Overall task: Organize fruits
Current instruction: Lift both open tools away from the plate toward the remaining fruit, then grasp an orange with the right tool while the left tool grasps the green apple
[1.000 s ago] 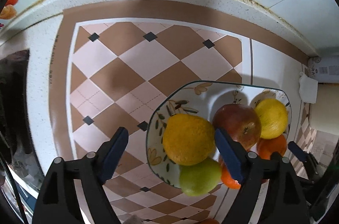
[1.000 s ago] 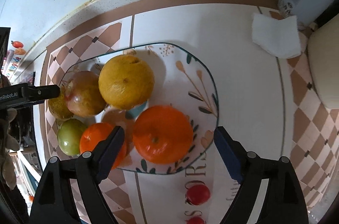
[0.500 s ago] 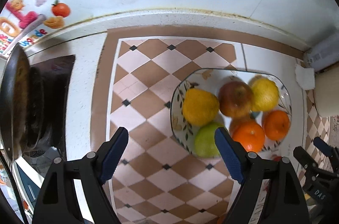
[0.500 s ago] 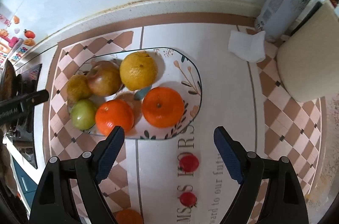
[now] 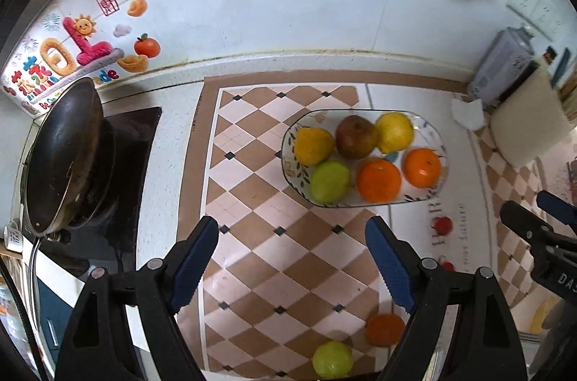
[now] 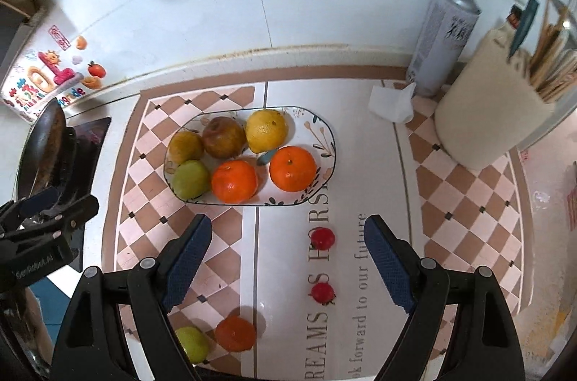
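Left gripper [image 5: 292,256] agape, right gripper [image 6: 288,253] agape, plate [image 6: 326,132] seemingly full

Left gripper [image 5: 292,258] jaws wide apart, empty, over checkered surface [image 5: 252,193]. Plate [image 5: 438,143] right of centre holds six fruits. Loose orange [image 5: 384,328] and green fruit [image 5: 331,359] bottom of frame. Wok [image 5: 61,154] at left.

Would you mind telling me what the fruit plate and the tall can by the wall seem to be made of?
Fruit plate: likely glazed ceramic, given its glossy white surface with painted leaves and a thin dark rim. Tall can: apparently metal, with a silvery body, domed shoulder and printed label.
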Demonstrator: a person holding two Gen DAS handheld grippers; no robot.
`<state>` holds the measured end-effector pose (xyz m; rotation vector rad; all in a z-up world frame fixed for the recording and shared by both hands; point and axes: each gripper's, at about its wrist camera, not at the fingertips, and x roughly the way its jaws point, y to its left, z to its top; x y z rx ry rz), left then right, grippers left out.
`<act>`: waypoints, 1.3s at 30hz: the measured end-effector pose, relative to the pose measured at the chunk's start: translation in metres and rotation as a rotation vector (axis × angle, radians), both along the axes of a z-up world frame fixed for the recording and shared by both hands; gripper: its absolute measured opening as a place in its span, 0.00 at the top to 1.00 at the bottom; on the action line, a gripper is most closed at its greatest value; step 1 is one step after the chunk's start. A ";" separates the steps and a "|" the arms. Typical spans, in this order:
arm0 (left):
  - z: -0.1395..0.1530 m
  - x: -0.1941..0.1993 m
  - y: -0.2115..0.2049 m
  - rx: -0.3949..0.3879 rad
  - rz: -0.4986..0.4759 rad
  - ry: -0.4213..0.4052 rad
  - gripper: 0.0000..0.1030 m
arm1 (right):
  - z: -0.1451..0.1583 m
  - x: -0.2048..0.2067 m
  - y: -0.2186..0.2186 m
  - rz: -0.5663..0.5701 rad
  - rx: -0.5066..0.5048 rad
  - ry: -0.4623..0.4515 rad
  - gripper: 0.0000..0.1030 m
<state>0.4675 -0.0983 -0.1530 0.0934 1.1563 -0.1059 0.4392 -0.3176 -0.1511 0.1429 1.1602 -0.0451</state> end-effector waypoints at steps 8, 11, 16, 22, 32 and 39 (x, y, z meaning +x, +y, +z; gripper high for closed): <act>0.041 -0.044 0.004 -0.034 0.017 -0.100 0.19 | 0.043 -0.046 0.005 -0.007 -0.005 -0.085 0.14; 0.054 -0.059 0.001 -0.037 0.009 -0.135 0.19 | 0.062 -0.063 0.005 -0.017 -0.002 -0.125 0.14; 0.067 -0.078 -0.003 -0.030 -0.006 -0.179 0.19 | 0.084 -0.084 0.008 -0.024 -0.006 -0.174 0.14; 0.071 -0.086 -0.004 -0.024 0.000 -0.195 0.19 | 0.091 -0.101 0.005 -0.054 0.008 -0.196 0.14; 0.027 -0.078 0.004 0.065 0.040 -0.118 0.03 | 0.003 -0.095 0.009 -0.030 0.138 -0.014 0.07; -0.057 -0.073 0.026 0.111 0.074 0.108 0.03 | -0.142 -0.091 0.052 0.036 0.303 0.306 0.07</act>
